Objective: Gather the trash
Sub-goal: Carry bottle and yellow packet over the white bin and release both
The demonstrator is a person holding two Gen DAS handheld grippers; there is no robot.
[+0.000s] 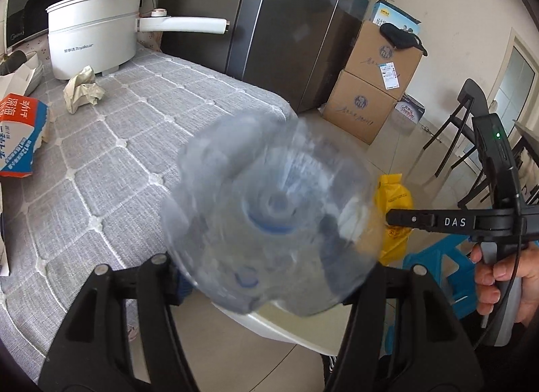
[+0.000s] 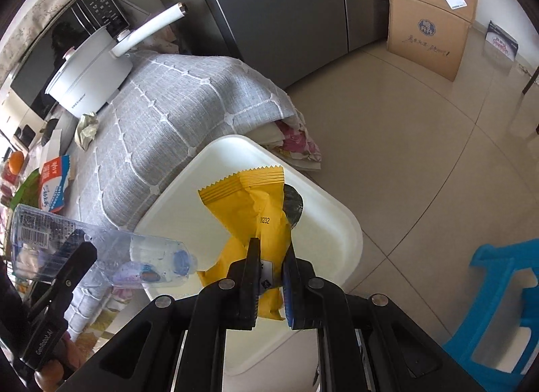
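Observation:
A clear plastic bottle point(image 1: 269, 206) with a blue cap fills the left wrist view, cap pointing away and motion-blurred, between the spread fingers of my left gripper point(image 1: 273, 274). The gripper itself looks sharp, so the pads do not seem to press on the bottle. From the right wrist view the bottle point(image 2: 141, 257) hangs at the rim of a white bin point(image 2: 337, 223). My right gripper point(image 2: 271, 257) is shut on a crumpled yellow wrapper point(image 2: 256, 200) above the bin's opening. That gripper point(image 1: 394, 218) and the wrapper point(image 1: 395, 196) also show in the left wrist view.
On the table with the grey quilted cloth point(image 1: 134, 142) lie a crumpled paper point(image 1: 82, 88), an orange-and-blue carton point(image 1: 22, 136) and a white electric pot point(image 1: 94, 34). A fridge point(image 1: 286, 21), stacked cardboard boxes point(image 1: 370, 88) and a blue stool point(image 2: 498, 307) stand around on the tiled floor.

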